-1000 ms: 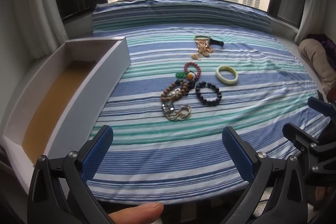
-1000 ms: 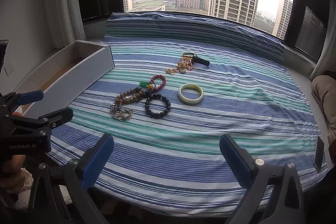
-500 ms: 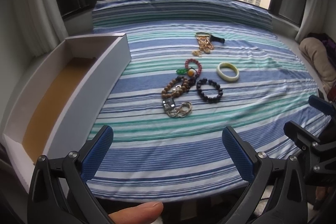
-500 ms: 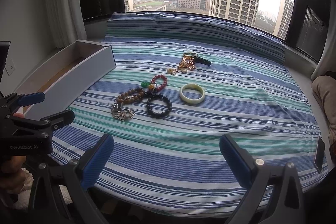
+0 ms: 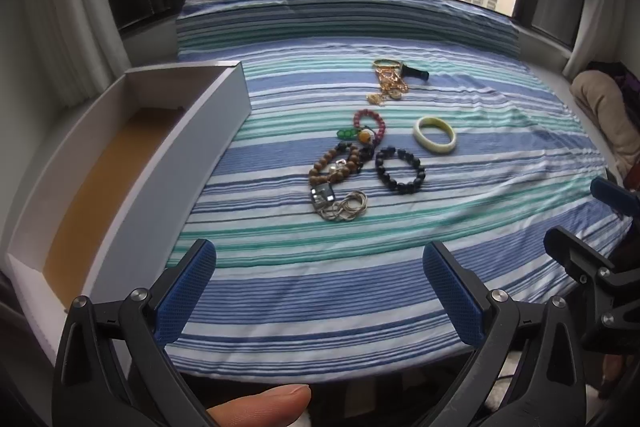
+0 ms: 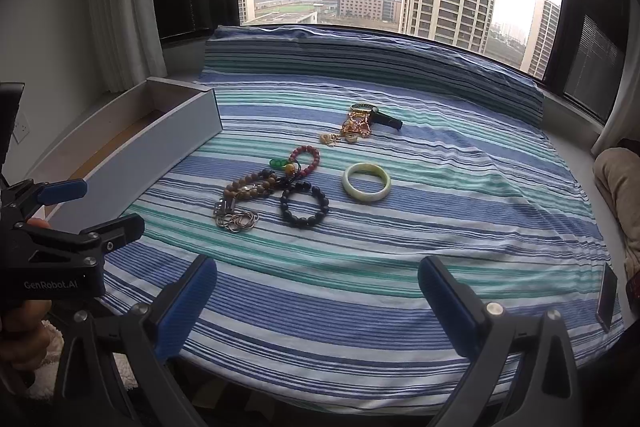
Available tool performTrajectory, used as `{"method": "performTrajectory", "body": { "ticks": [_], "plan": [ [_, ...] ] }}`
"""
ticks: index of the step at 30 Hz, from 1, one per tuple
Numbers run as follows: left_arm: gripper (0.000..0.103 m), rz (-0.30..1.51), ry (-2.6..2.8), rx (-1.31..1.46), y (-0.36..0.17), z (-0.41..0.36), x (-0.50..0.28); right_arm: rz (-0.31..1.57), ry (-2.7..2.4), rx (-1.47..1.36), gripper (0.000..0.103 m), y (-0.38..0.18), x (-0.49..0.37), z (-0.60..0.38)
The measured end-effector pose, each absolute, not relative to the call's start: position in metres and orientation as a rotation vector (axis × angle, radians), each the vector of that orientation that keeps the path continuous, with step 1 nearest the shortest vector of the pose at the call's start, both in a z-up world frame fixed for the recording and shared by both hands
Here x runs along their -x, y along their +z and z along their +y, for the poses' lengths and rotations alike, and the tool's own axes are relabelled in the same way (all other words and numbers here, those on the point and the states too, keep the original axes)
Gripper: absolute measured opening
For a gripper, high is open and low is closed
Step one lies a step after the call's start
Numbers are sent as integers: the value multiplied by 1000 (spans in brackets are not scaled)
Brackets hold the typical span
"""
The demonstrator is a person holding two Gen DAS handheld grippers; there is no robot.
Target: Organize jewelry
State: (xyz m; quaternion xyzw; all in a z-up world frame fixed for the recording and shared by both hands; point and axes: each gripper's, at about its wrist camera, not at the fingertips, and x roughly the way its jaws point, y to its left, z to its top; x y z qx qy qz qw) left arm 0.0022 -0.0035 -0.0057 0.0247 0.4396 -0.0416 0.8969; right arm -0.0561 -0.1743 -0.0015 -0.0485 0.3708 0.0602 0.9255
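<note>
Jewelry lies in a loose group mid-cloth: a pale jade bangle (image 5: 435,133) (image 6: 367,182), a black bead bracelet (image 5: 399,169) (image 6: 304,205), a brown wooden bead bracelet (image 5: 333,167) (image 6: 248,184), a red bead bracelet (image 5: 370,123) (image 6: 306,159), silver rings with a clasp (image 5: 340,205) (image 6: 235,217), and farther back gold chains beside a watch (image 5: 392,79) (image 6: 362,123). My left gripper (image 5: 319,293) is open and empty, well short of the jewelry. My right gripper (image 6: 317,307) is open too, equally far back. An open white box (image 5: 132,163) (image 6: 160,143) stands at the left.
The striped blue-green cloth (image 5: 360,259) covers a window-seat platform, with a striped bolster (image 5: 344,15) along the window. A beige cushion (image 5: 608,115) lies at the right edge. A dark phone-like object (image 6: 606,297) rests at the cloth's right rim. A thumb (image 5: 260,405) shows below.
Both grippers have eased slightly forward and tilted, so the jewelry and box sit a little lower in view. Nothing was taken hold of; both stay open.
</note>
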Motion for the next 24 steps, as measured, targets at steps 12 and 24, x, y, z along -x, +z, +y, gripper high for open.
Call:
{"method": "performTrajectory", "body": {
  "ticks": [12,24],
  "plan": [
    [103,912,-83,-49,-6,-3,-2,755,119,99,102,-2,58,-174],
    [103,924,-79,-48,-8,-3,-3,759,116,95,102,-3,58,-176]
  ]
}}
